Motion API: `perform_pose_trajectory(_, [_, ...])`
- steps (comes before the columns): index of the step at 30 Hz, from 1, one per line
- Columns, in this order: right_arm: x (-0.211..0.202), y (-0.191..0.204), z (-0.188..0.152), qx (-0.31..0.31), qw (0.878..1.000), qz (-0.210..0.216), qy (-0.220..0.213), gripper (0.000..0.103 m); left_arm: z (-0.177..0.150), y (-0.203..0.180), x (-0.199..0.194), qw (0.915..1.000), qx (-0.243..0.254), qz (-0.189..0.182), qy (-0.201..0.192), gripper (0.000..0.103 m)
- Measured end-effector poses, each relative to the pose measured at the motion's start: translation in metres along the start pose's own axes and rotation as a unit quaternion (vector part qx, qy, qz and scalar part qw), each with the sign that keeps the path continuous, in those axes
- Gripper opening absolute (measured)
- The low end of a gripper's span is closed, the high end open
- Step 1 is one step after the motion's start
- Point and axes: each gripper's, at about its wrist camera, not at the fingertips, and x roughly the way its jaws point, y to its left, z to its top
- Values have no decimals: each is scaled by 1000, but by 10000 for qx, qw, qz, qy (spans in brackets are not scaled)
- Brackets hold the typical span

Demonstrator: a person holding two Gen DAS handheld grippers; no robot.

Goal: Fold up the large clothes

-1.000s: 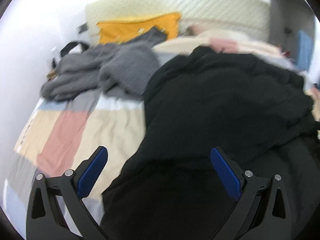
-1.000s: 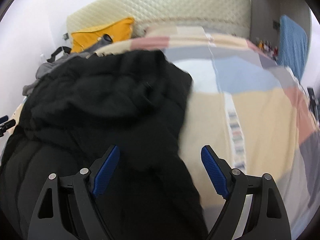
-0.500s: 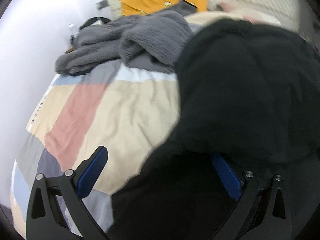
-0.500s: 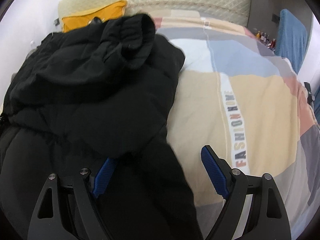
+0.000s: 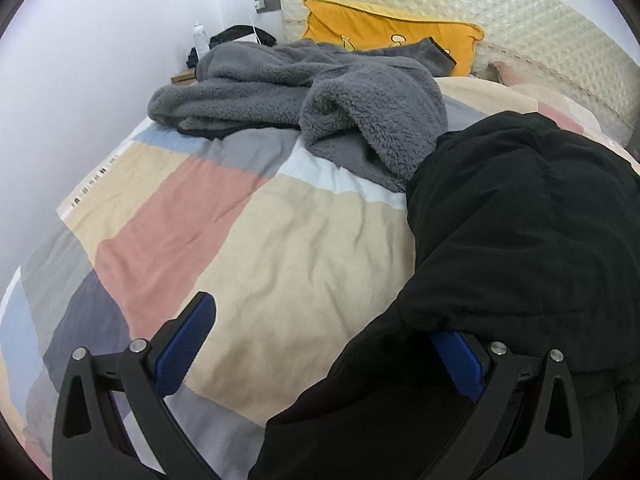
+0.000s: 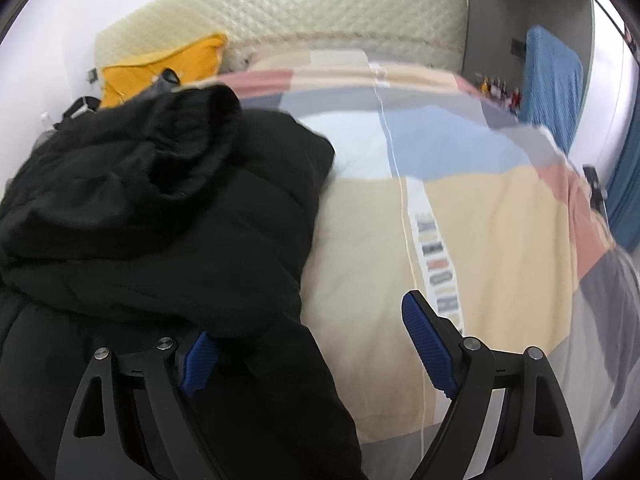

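A bulky black padded jacket [image 5: 520,240] lies crumpled on the patchwork bedspread [image 5: 280,264]. In the left wrist view it fills the right side. My left gripper [image 5: 320,344] stands open above its lower edge, with a fold of jacket draped over the right fingertip [image 5: 456,356]. The left fingertip [image 5: 188,340] hovers over bare bedspread. In the right wrist view the jacket [image 6: 160,220] fills the left half. My right gripper [image 6: 316,340] is open over the jacket's right edge. Its left fingertip [image 6: 198,360] is half hidden under cloth.
A grey fleece garment [image 5: 320,96] is heaped at the head of the bed beside a yellow pillow [image 5: 384,28] and a quilted cream headboard [image 5: 500,12]. A white wall [image 5: 80,80] borders the bed's left side. A blue cloth [image 6: 552,84] hangs at the right.
The left view has swung left and lower, showing more bedspread, with the jacket now at the right and over the right finger. In the right view the jacket has come to cover the left finger.
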Motion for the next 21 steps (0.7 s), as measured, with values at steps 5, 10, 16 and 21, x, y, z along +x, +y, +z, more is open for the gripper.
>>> perform_pose_trajectory(5, [-15, 4, 1, 138, 9999, 89, 22, 83, -2, 2, -15, 9994, -62, -336, 22, 102])
perform_pose_trajectory(10, [-48, 21, 0, 139, 9998, 124, -73, 83, -11, 2, -57, 9970, -113, -731, -219, 102])
perform_pose_trajectory(16, [-100, 47, -2, -35, 9983, 388, -435, 84, -34, 1, -117, 9903, -52, -1259, -579, 102])
perform_pose_trajectory(21, [-155, 63, -16, -114, 9954, 620, -722, 84, -53, -2, -160, 9859, 325, -1443, -776, 102])
